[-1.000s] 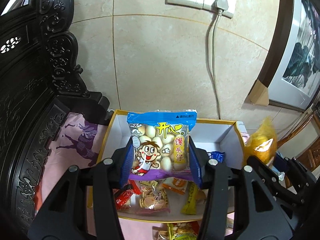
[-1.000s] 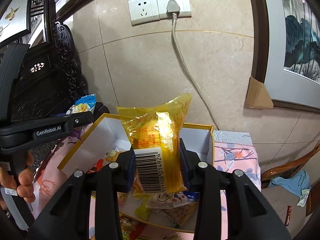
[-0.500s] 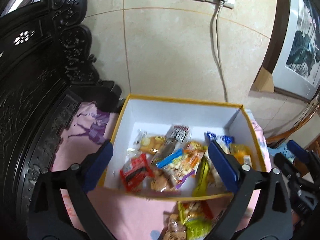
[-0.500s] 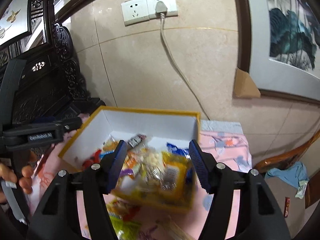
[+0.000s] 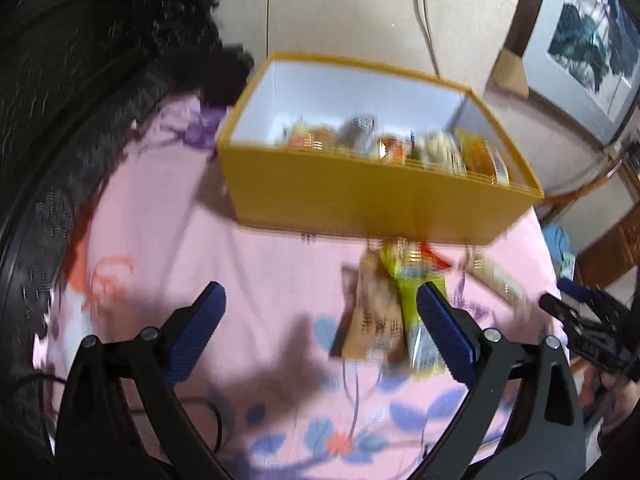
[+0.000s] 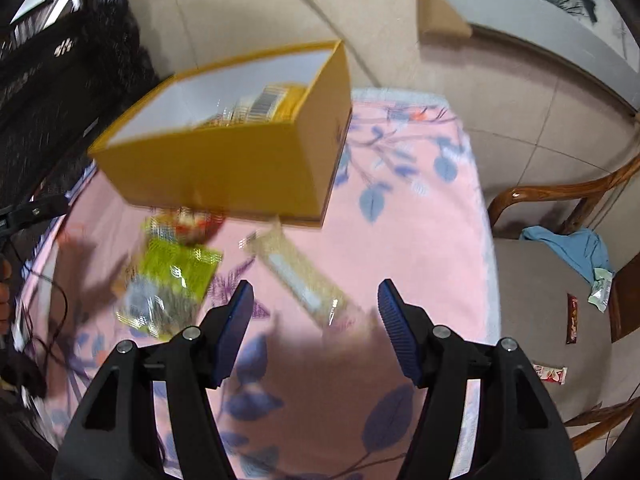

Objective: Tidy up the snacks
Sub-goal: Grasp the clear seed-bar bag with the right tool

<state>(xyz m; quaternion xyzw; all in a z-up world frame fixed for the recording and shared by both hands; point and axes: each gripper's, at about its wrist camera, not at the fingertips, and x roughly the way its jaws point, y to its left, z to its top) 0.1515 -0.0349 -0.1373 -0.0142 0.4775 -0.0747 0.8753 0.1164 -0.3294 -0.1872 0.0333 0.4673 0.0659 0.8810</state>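
- Both my grippers are tipped steeply down at the pink floral cloth (image 6: 420,248) right now, and both views are pretty smeared with motion blur.
- Left gripper (image 5: 320,312): jaws spread wide, nothing between the blue pads. They've just been opening. It hangs over bare cloth, with the green snack packet (image 5: 420,308) and a brownish packet (image 5: 372,320) lying just inside its right finger.
- Right gripper (image 6: 316,308): jaws apart too, empty, and they've also just been opening. A long pale snack bar (image 6: 300,276) lies on the cloth just ahead of the gap, slanted, not touched by either pad as far as I can tell.
- The yellow box (image 5: 360,196) sits further back on the cloth near the tiled wall, with a jumble of snack packets inside, too blurry to tell apart.
- In the right view, the green packet lies on the cloth left of the bar, in front of the box.
- At the left view's far right edge I see part of the other gripper; a chair (image 6: 552,280) with blue fabric stands beside the cloth.
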